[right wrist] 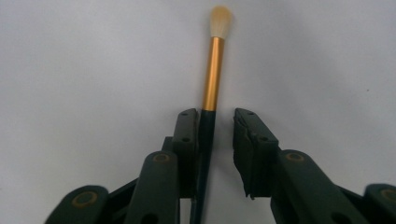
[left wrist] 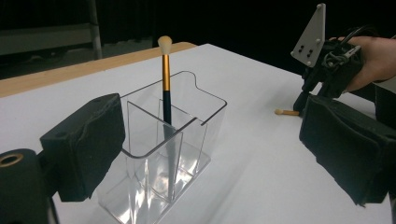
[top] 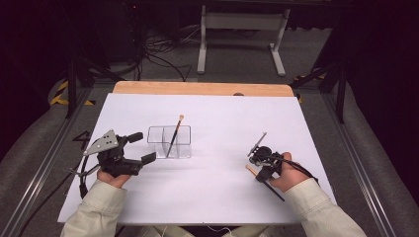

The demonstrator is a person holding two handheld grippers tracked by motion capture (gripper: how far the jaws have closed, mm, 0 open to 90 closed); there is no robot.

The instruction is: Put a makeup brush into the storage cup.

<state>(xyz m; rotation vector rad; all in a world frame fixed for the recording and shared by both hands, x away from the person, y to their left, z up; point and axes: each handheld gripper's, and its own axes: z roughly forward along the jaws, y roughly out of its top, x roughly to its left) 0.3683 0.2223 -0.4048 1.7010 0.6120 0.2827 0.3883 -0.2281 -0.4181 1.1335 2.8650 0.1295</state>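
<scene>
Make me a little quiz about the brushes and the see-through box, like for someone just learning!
1. True or false: the makeup brush in the clear organizer lies flat on its bottom.
2. Where is the second makeup brush? A) on the wooden table edge B) between the jaws of the right gripper C) inside the organizer
3. Fill in: the jaws of the left gripper beside the organizer are ____.
Key: 1 false, it stands upright; 2 B; 3 open.

Glossy clear plastic organizer (left wrist: 187, 126), brush (right wrist: 212, 79) with shiny gold metal ferrule, matt white table cover (top: 222, 187).
</scene>
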